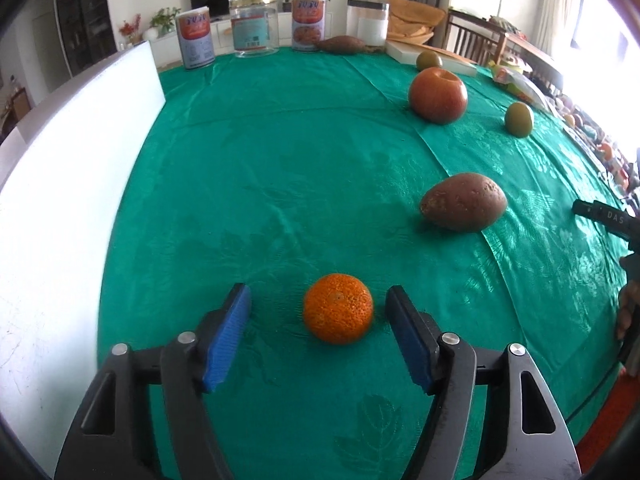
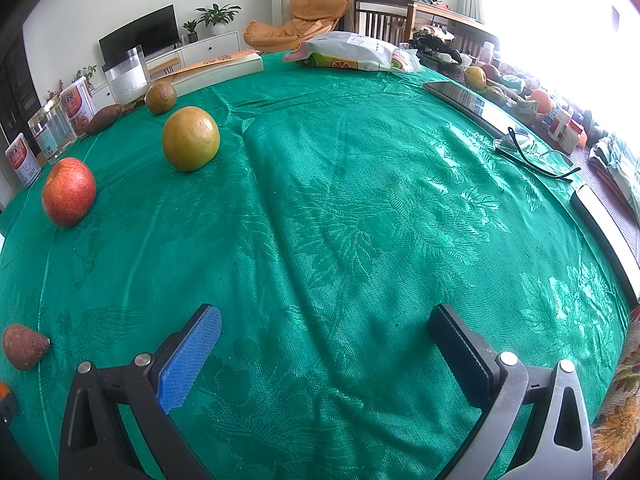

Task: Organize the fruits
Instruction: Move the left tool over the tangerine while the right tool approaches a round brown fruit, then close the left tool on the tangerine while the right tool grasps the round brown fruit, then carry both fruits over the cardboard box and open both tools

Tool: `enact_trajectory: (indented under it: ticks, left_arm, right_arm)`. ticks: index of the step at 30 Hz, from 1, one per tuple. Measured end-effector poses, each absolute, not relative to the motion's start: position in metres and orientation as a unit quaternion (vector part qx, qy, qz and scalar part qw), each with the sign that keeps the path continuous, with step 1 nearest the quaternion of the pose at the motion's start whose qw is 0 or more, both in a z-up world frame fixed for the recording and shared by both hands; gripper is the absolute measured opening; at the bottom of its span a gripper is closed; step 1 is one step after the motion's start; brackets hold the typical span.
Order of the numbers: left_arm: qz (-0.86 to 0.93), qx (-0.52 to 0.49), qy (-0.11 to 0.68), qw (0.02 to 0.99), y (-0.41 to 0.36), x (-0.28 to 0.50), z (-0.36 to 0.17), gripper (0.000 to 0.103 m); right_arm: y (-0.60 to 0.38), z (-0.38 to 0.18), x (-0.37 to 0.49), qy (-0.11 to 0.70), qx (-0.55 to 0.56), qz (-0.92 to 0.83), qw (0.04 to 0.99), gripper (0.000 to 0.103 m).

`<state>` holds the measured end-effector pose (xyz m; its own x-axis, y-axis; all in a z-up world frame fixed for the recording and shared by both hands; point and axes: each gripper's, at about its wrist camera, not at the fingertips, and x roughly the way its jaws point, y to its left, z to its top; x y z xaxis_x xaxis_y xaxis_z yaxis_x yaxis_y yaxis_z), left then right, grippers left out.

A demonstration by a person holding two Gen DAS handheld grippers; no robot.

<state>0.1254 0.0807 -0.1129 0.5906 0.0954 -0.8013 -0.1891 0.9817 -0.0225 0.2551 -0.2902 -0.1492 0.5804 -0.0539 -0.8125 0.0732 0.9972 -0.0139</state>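
An orange tangerine (image 1: 338, 308) lies on the green tablecloth (image 1: 280, 160) between the open blue-padded fingers of my left gripper (image 1: 320, 300), which do not touch it. Beyond it, a brown avocado-shaped fruit (image 1: 464, 201), a red apple (image 1: 438, 96) and two green-yellow fruits (image 1: 519, 119) (image 1: 429, 60) lie in a row. In the right wrist view the same fruits lie at the left: the brown fruit (image 2: 25, 346), the apple (image 2: 69, 191), a yellow-green fruit (image 2: 191, 138), a smaller one (image 2: 160, 97). My right gripper (image 2: 326, 320) is open and empty over bare cloth.
A white board (image 1: 72, 184) stands along the left. Cans (image 1: 195, 36) and a clear jar (image 1: 254, 26) line the far edge by a sweet potato (image 1: 341, 45). A book (image 2: 224, 65), snack bag (image 2: 352, 52), phone (image 2: 464, 98) and glasses (image 2: 532, 152) lie at the right.
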Motion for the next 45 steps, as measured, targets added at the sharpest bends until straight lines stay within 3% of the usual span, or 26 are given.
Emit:
enact_trajectory:
  ticks: [10, 13, 16, 19, 21, 24, 25, 26, 31, 37, 40, 42, 44, 45]
  left_arm:
    - [0.07, -0.042, 0.44, 0.894, 0.08, 0.121, -0.117, 0.088]
    - [0.07, -0.043, 0.441, 0.894, 0.08, 0.12, -0.118, 0.089]
    - [0.068, -0.043, 0.441, 0.894, 0.081, 0.12, -0.119, 0.09]
    - [0.067, -0.042, 0.442, 0.893, 0.08, 0.121, -0.119, 0.091]
    - [0.067, -0.041, 0.443, 0.893, 0.08, 0.121, -0.118, 0.091]
    - [0.067, -0.041, 0.443, 0.893, 0.08, 0.121, -0.119, 0.092]
    - [0.067, -0.041, 0.443, 0.893, 0.08, 0.121, -0.119, 0.092]
    - [0.067, -0.041, 0.442, 0.893, 0.08, 0.121, -0.119, 0.092]
    - [0.065, -0.043, 0.443, 0.893, 0.079, 0.121, -0.119, 0.093]
    - [0.012, -0.115, 0.433, 0.894, 0.1, 0.107, -0.11, 0.093]
    - [0.011, -0.098, 0.438, 0.894, 0.098, 0.109, -0.108, 0.091]
    - [0.007, -0.078, 0.441, 0.894, 0.089, 0.114, -0.107, 0.078]
    - [0.001, -0.054, 0.448, 0.892, 0.079, 0.121, -0.109, 0.05]
    - [0.004, -0.047, 0.449, 0.892, 0.075, 0.124, -0.11, 0.044]
  right_arm:
    - [-0.279, -0.149, 0.27, 0.477, -0.025, 0.025, 0.878, 0.103]
    - [-0.273, -0.135, 0.299, 0.468, -0.001, 0.061, 0.882, 0.096]
    - [-0.257, -0.121, 0.337, 0.458, 0.029, 0.105, 0.882, 0.096]
    - [-0.224, -0.121, 0.373, 0.464, -0.011, 0.118, 0.878, 0.095]
    - [-0.208, -0.127, 0.391, 0.47, -0.035, 0.115, 0.874, 0.088]
    - [-0.201, -0.136, 0.408, 0.483, -0.03, 0.107, 0.869, 0.066]
    - [-0.203, -0.138, 0.411, 0.489, -0.014, 0.115, 0.865, 0.05]
    - [-0.205, -0.137, 0.41, 0.485, -0.005, 0.114, 0.867, 0.049]
    - [-0.218, -0.129, 0.372, 0.484, 0.03, 0.145, 0.863, 0.049]
    - [-0.217, -0.12, 0.255, 0.514, 0.048, 0.226, 0.826, 0.049]
    - [-0.213, -0.125, 0.206, 0.52, 0.038, 0.238, 0.819, 0.049]
    - [-0.209, -0.129, 0.186, 0.517, 0.038, 0.241, 0.82, 0.049]
    - [-0.204, -0.132, 0.174, 0.511, 0.037, 0.239, 0.825, 0.049]
    - [-0.204, -0.133, 0.17, 0.509, 0.034, 0.236, 0.827, 0.049]
